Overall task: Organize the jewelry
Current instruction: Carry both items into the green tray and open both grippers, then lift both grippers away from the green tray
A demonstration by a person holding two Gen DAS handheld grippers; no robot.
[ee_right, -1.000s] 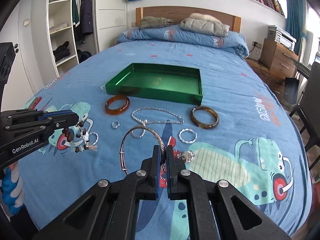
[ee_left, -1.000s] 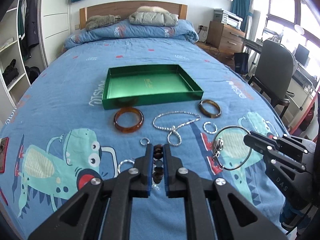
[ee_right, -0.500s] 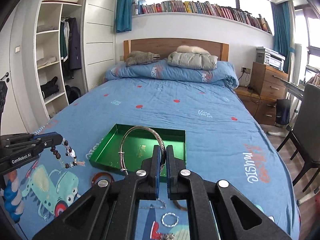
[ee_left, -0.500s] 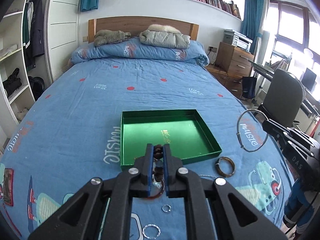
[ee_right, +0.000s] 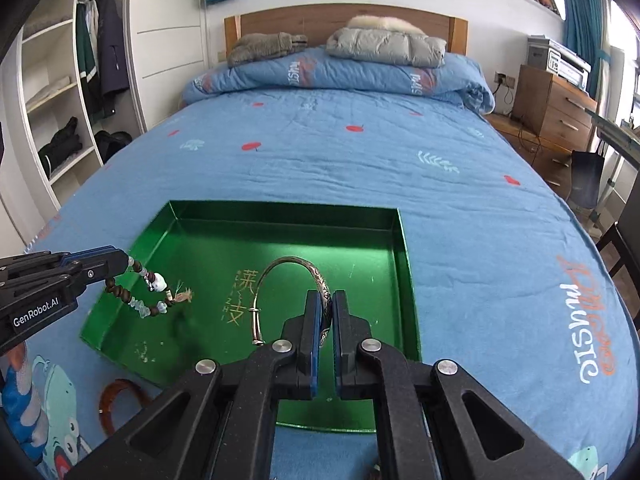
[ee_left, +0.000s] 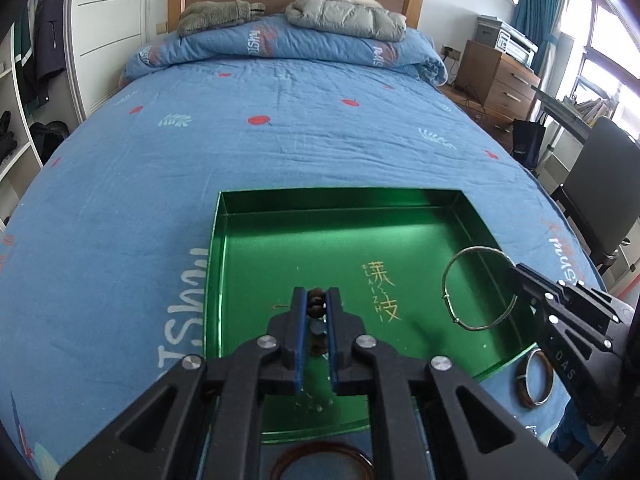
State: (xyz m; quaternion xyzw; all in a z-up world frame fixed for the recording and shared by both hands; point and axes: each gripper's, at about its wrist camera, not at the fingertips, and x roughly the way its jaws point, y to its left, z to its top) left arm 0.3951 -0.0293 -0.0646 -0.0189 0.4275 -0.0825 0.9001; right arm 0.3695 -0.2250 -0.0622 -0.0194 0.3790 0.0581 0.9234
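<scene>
Gripping a beaded bracelet (ee_right: 150,294), the left gripper (ee_left: 316,304) hangs over the green tray (ee_left: 460,216) that lies on the blue bedspread (ee_left: 280,120); its 2 fingers are pressed together on the dark beads, and in the right wrist view the strand droops from them in a loop with pale beads and a small tassel, above the tray's near-left part. The right gripper (ee_right: 325,312) has its fingers closed on a silver bangle (ee_right: 296,280), which stands up from the fingertips over the tray's floor, near the gold lettering (ee_right: 240,296) printed there. From the left wrist view that bangle (ee_left: 476,288) shows as a thin open ring held above the tray's right side. Whether either piece touches the tray floor cannot be told. On the bedspread just outside the tray lie 2 more bangles: an amber bangle (ee_right: 120,400) off the near-left corner, and a brown bangle (ee_left: 536,380) off the near-right corner, partly behind the right gripper. At the far end of the bed, a folded duvet (ee_right: 340,72) lies against the wooden headboard (ee_right: 320,24).
</scene>
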